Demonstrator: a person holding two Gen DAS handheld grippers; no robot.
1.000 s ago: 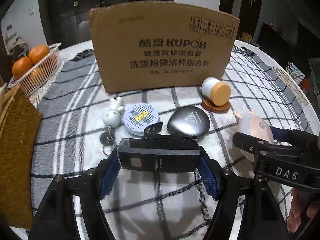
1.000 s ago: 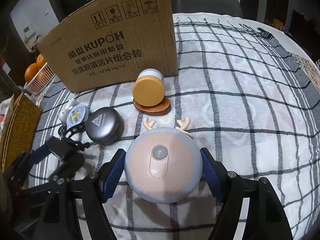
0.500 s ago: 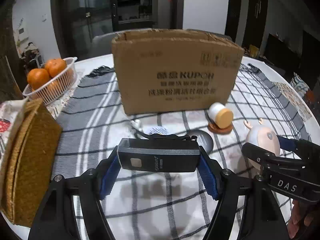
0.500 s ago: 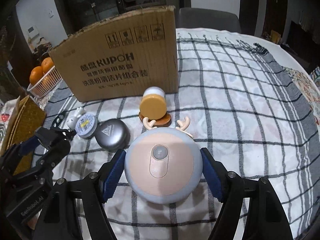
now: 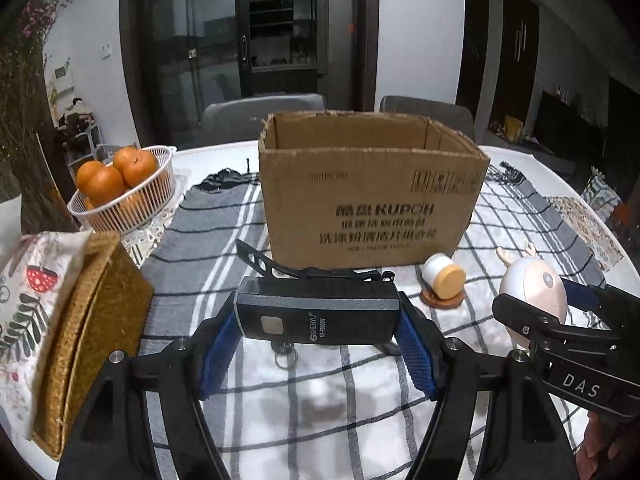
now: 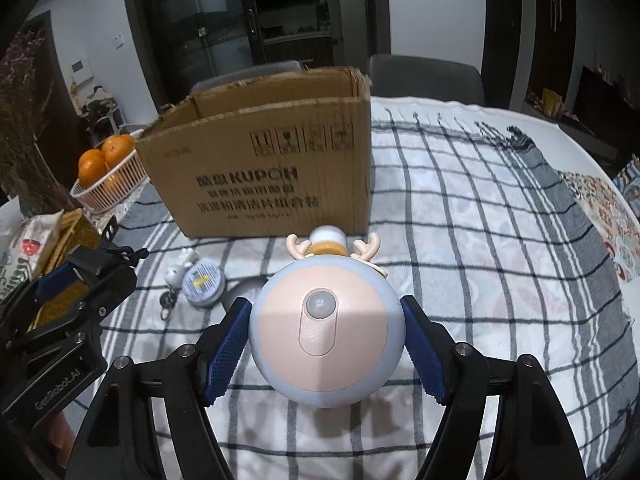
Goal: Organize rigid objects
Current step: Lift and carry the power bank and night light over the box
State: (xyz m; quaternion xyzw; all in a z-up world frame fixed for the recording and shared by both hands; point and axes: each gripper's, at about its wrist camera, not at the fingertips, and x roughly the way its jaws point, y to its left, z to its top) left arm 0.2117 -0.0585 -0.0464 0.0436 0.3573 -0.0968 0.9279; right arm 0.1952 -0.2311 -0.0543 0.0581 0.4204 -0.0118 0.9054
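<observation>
My left gripper (image 5: 318,342) is shut on a black rectangular lamp (image 5: 318,318) with a strap, held above the checked cloth. My right gripper (image 6: 326,346) is shut on a round pink-and-blue deer night light (image 6: 324,334) with small antlers; the same deer night light (image 5: 534,288) shows at the right of the left wrist view. An open cardboard box (image 5: 370,188) stands behind both, its top open. On the cloth lie a white jar with a tan lid (image 5: 442,278) on a wooden coaster, a round tin (image 6: 202,282) and a small white keychain figure (image 6: 178,272).
A white wire basket of oranges (image 5: 120,188) stands at the back left. A woven box (image 5: 86,324) with a printed cloth sits at the left table edge. Two grey chairs (image 5: 264,114) stand behind the table. The checked cloth (image 6: 480,208) stretches right of the box.
Both grippers have risen with their objects, and the views have tilted up. The box's open top has come into sight and the items on the cloth lie lower and farther off.
</observation>
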